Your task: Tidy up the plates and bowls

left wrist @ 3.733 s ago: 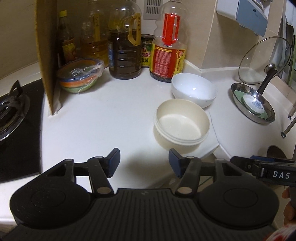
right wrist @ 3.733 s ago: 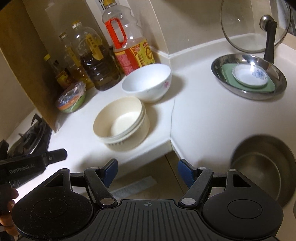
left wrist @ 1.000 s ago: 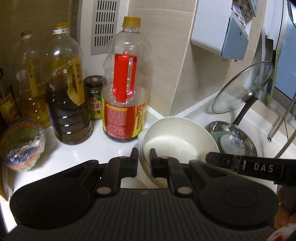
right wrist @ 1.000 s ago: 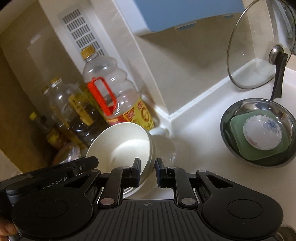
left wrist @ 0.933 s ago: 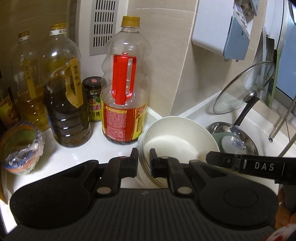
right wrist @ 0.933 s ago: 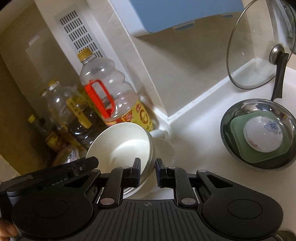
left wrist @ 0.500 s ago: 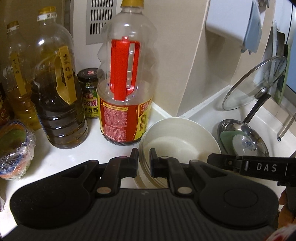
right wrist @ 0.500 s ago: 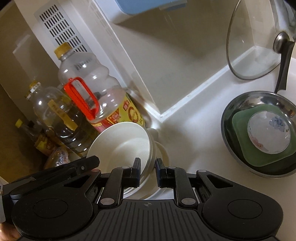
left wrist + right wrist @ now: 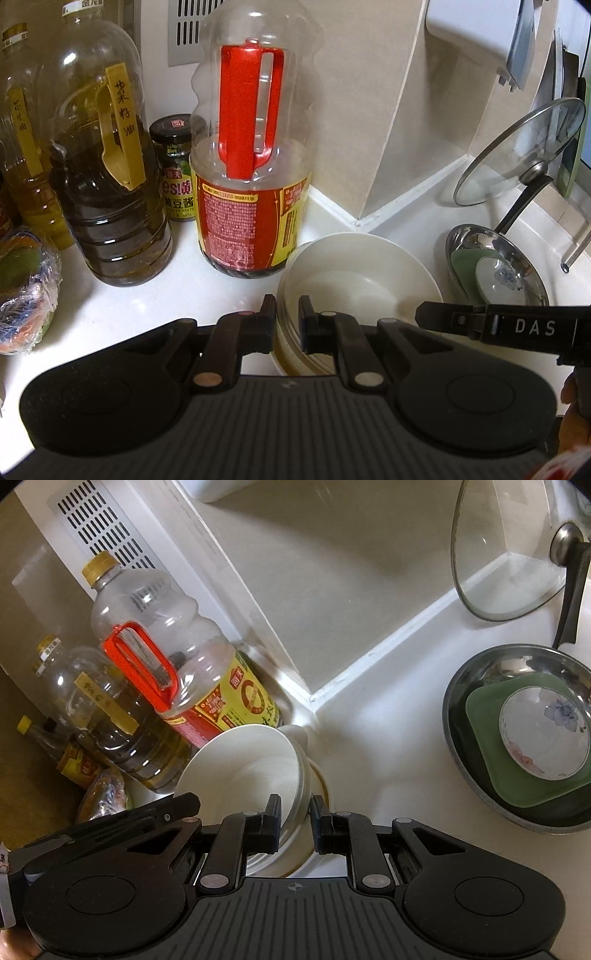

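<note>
A stack of cream bowls (image 9: 354, 273) (image 9: 255, 768) is held by both grippers, low over a white bowl (image 9: 320, 775) that shows only as a rim underneath, in the counter corner. My left gripper (image 9: 287, 325) is shut on the stack's near left rim. My right gripper (image 9: 294, 821) is shut on the stack's right rim. A steel pan (image 9: 476, 775) to the right holds a green plate (image 9: 487, 746) and a small flowered dish (image 9: 543, 734).
A red-handled oil bottle (image 9: 255, 173) stands right behind the bowls, with darker oil bottles (image 9: 107, 177) and a sauce jar (image 9: 177, 170) to its left. A wrapped bowl (image 9: 26, 288) sits far left. A glass lid (image 9: 517, 155) leans on the wall behind the pan.
Both grippers, shut on the cream bowl stack, have carried it forward and down toward the corner, closer to the red-handled bottle and over the white bowl.
</note>
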### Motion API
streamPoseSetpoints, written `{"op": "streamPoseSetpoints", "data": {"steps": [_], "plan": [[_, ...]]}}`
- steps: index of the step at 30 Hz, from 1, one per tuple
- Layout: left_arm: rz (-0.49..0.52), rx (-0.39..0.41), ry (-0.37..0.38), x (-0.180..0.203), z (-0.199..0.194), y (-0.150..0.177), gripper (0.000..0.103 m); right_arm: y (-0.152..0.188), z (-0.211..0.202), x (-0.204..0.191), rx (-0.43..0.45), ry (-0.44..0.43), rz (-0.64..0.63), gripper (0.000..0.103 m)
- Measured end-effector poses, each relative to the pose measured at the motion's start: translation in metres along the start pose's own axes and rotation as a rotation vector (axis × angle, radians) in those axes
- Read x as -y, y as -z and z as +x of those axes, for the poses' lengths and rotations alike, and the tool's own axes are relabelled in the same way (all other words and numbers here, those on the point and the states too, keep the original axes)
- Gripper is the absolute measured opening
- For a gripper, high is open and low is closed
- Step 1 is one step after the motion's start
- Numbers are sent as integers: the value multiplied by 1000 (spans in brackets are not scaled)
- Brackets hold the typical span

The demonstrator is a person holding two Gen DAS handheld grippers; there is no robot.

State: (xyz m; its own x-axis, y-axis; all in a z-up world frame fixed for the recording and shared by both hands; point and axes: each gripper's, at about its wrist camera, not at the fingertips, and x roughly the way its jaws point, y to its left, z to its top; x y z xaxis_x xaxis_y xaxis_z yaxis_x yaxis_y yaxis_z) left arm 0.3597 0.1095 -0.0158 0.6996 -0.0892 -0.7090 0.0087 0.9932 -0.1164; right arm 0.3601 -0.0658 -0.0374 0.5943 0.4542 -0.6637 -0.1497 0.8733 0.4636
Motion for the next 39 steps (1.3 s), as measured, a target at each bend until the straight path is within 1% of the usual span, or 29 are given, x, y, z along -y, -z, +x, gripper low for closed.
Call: {"op": "streamPoseSetpoints", "data": {"steps": [13, 20, 21, 22, 24, 29, 31, 34, 35, 37, 39], "plan": [[-12, -20, -10, 0, 6, 1, 11, 0, 6, 3, -21, -10, 20, 17], [-15, 0, -19, 1, 1, 2, 12, 1, 4, 3, -14, -4, 0, 19], [-17, 5, -19, 1, -1, 2, 12, 1, 2, 3, -5, 2, -4, 23], [-18, 10, -19, 1, -3, 2, 13, 1, 1, 3, 2, 5, -10, 31], [-19, 22, -25, 1, -8, 2, 14, 1, -4, 4, 17, 2, -17, 42], [-24, 52, -25, 2, -28, 4, 17, 3, -17, 6, 38, -19, -20, 45], [-23, 60, -26, 2, -38, 6, 18, 5, -23, 7, 44, -26, -28, 49], [-26, 72, -31, 3, -53, 13, 20, 10, -33, 8, 54, -37, -34, 53], [-29, 72, -32, 3, -58, 16, 21, 13, -37, 9, 54, -42, -34, 53], [-40, 71, -37, 3, -69, 22, 31, 18, -45, 10, 51, -54, -33, 57], [-45, 77, -47, 3, -80, 30, 32, 25, -54, 11, 54, -68, -37, 59]]}}
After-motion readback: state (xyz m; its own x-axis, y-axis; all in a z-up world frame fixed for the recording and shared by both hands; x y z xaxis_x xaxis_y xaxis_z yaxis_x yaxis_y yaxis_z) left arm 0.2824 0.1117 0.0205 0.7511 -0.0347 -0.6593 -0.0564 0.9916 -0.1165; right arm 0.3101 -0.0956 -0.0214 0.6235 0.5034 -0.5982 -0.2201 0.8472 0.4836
